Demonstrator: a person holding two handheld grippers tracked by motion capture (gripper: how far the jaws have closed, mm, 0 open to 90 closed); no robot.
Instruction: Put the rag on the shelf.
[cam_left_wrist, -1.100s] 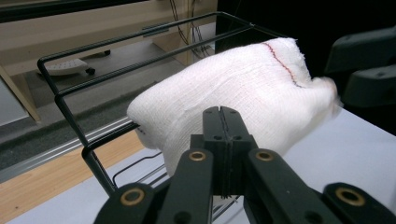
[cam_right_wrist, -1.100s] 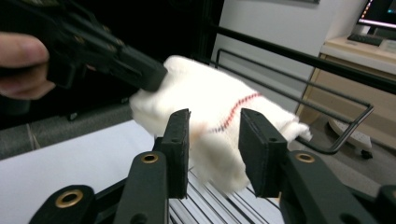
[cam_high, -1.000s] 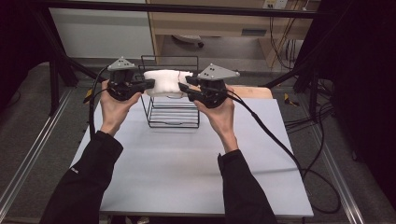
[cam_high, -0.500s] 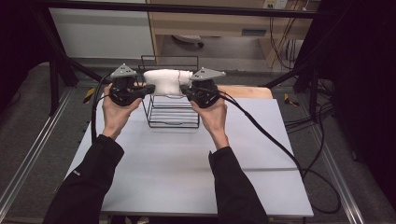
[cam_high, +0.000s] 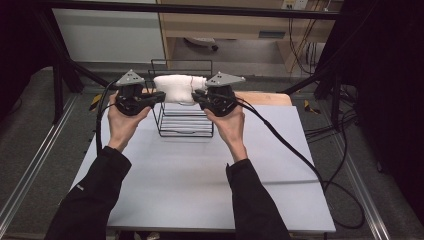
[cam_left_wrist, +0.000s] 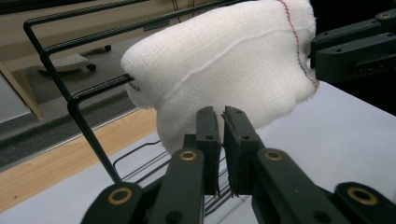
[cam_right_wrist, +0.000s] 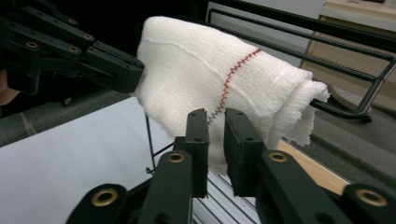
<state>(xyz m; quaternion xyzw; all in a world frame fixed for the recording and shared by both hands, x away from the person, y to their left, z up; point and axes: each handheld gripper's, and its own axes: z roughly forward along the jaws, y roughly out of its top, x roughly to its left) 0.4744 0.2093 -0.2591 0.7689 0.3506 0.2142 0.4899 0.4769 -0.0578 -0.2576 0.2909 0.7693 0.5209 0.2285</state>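
A folded white cloth (cam_high: 179, 89) with a red stitched seam lies over the top bars of a black wire rack (cam_high: 185, 127). My left gripper (cam_high: 159, 95) is at the cloth's left end and my right gripper (cam_high: 196, 96) at its right end. The left gripper's (cam_left_wrist: 220, 116) jaws have just been opening and stand a narrow gap apart, with the cloth (cam_left_wrist: 224, 60) just beyond their tips and not pinched. The right gripper's (cam_right_wrist: 212, 116) jaws have also just been opening. A slit shows between them, and the cloth (cam_right_wrist: 196, 65) hangs behind it, free of the pads.
The rack stands at the far middle of a white table (cam_high: 200, 180). A wooden board (cam_high: 265, 98) lies behind it. Cables (cam_high: 295, 150) trail from the grippers across the table's right side. Metal frame rails run along both sides.
Both grippers have stayed at the cloth's ends above the rack, and the hands have barely shifted. The cloth has kept its place on the top bars.
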